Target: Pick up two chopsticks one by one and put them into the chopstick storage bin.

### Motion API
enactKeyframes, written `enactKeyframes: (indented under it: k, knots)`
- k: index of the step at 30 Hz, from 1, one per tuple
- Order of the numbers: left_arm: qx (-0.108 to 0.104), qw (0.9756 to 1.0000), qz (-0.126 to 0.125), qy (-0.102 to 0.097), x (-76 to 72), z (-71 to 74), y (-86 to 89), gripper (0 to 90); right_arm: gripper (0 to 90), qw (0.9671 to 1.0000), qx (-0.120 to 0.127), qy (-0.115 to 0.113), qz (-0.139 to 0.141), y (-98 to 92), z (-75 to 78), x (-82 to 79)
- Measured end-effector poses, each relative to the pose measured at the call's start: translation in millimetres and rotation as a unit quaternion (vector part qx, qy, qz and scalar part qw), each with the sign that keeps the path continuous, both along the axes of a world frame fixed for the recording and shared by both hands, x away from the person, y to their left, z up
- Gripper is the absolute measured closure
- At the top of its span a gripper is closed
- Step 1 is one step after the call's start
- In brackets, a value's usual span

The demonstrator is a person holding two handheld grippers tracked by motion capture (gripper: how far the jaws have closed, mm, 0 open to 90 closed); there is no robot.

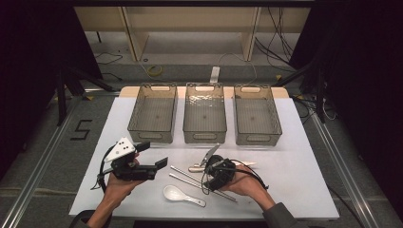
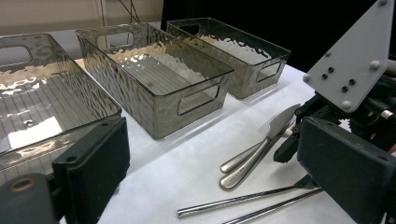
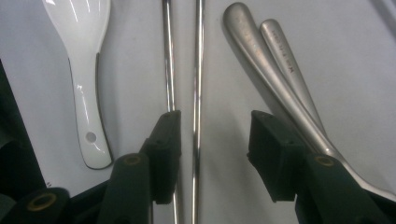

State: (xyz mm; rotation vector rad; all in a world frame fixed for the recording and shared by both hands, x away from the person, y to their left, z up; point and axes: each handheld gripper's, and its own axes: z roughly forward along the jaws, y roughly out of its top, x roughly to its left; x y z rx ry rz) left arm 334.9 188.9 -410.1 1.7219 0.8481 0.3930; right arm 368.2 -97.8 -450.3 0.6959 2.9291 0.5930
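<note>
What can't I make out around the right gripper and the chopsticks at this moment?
- Chopsticks' far ends: right gripper view, cut off by the top edge.
- Left chopstick: its near part runs behind the right gripper's left pad.
- Knife handle: high view, hidden under that gripper.
- Bin contents: glare on walls.

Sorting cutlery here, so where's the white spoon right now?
In the high view, the white spoon lies at the table's near edge, between both hands, just in front of the metal chopsticks.

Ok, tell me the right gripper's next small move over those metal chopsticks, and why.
Probably shift sideways to centre on both metal chopsticks, then close. The right gripper has its jaws apart at the table: one chopstick runs through the gap untouched, while the other lies under one jaw, beside the white spoon.
</note>
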Motion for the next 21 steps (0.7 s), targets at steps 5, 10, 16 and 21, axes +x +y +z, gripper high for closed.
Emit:
enactKeyframes:
  k: [5, 10, 16, 21]
  knots:
    - [0.0, 1.0, 0.0, 0.0, 0.1, 0.0, -0.2, 8.7, 56.8, 0.9998, -0.014, 0.011, 0.003, 1.2, -2.8, 0.5]
    - [0.0, 1.0, 0.0, 0.0, 0.1, -0.1, -0.2, 8.8, 60.7, 0.9994, -0.029, 0.019, 0.008, 1.0, -5.2, 2.1]
    - [0.0, 1.0, -0.001, 0.001, 0.0, -0.1, -0.5, 8.8, 67.1, 0.9988, -0.04, 0.024, 0.016, 1.2, -7.4, 4.0]
    - [0.0, 1.0, -0.001, 0.001, 0.1, -0.1, -0.5, 8.7, 70.5, 0.9986, -0.042, 0.028, 0.018, 1.9, -6.6, 4.0]
